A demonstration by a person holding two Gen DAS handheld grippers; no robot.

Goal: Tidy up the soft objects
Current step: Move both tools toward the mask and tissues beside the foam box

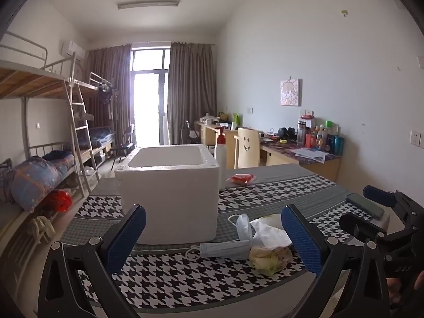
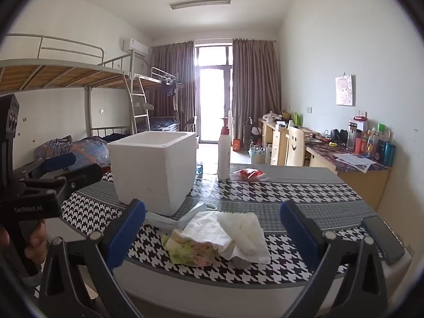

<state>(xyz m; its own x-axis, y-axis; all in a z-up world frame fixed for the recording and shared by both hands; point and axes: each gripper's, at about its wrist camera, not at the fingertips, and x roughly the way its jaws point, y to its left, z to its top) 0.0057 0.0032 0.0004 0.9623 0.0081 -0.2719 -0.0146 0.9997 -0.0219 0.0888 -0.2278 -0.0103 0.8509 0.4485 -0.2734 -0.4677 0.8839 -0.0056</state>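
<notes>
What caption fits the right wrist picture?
Open right gripper facing tissues and a white foam box on the checkered table.

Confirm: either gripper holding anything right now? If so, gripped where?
Nothing is held. The left gripper and right gripper are both open, hovering short of the crumpled white tissue and pale blue face mask on the houndstooth-covered table.
</notes>
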